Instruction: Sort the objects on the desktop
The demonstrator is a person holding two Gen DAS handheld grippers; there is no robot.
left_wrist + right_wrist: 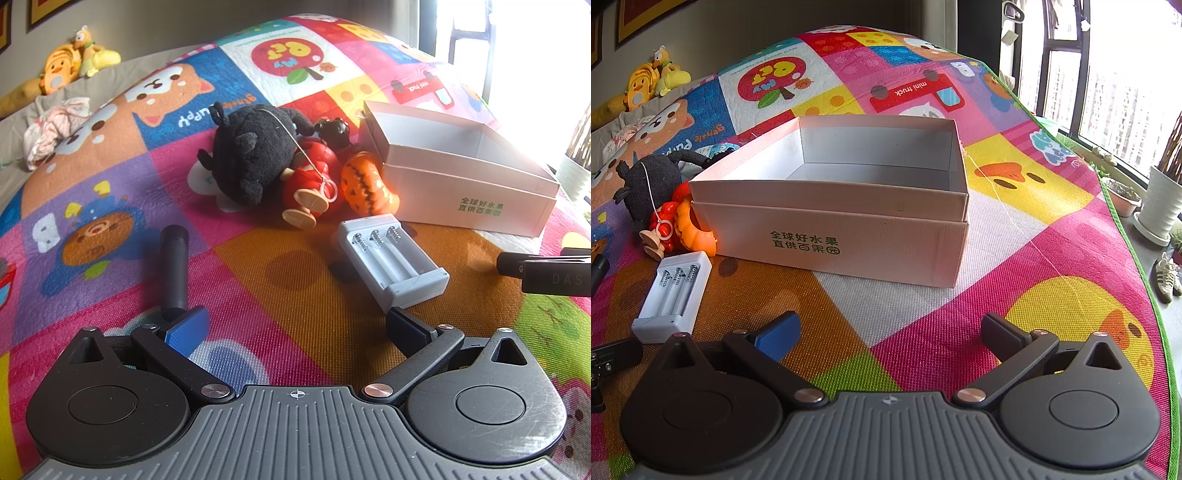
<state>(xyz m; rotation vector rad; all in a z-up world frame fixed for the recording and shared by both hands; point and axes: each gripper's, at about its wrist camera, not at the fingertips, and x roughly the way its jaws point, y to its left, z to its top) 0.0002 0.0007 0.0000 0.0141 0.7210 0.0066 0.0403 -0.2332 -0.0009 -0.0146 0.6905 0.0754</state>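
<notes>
Beside the rectangular cardboard box [849,236] lies a fuzzy black plush [251,155].

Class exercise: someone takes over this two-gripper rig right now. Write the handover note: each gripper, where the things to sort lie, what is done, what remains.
Left gripper: open, empty, above the mat, nearest the battery holder.
Right gripper: open, empty, facing the white box.
Things: black plush, red doll and orange pumpkin toy heaped together to the box's left; the battery holder lies in front of them; a black cylinder lies further left.
Done: nothing, the box is empty.
Left: presumably move every item into the box.
</notes>
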